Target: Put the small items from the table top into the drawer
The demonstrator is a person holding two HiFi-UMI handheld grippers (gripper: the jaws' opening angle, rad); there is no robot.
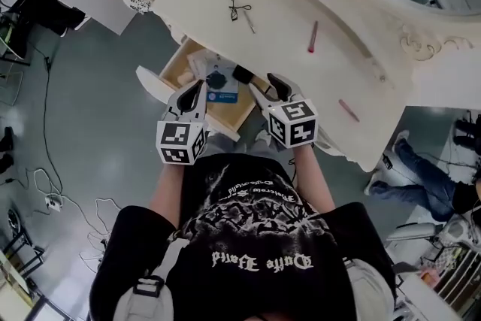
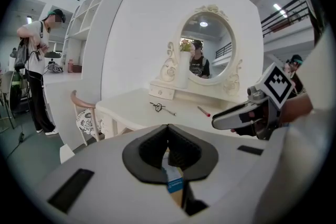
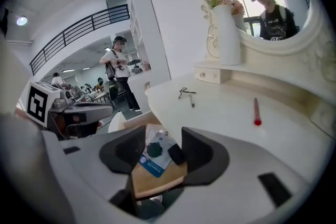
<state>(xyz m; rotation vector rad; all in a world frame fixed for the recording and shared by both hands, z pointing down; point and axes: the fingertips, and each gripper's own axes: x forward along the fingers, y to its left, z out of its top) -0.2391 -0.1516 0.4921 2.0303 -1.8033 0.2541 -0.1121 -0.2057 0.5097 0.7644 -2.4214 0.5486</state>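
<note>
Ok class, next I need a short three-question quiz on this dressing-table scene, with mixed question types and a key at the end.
1. True or false: the drawer under the dressing table stands open.
2. Which of these lies on the table top? A) a red pen B) a spoon C) a cup
3. Fill in the gap: the right gripper has its fingers ____, holding nothing.
Key: 1 true; 2 A; 3 open.
</note>
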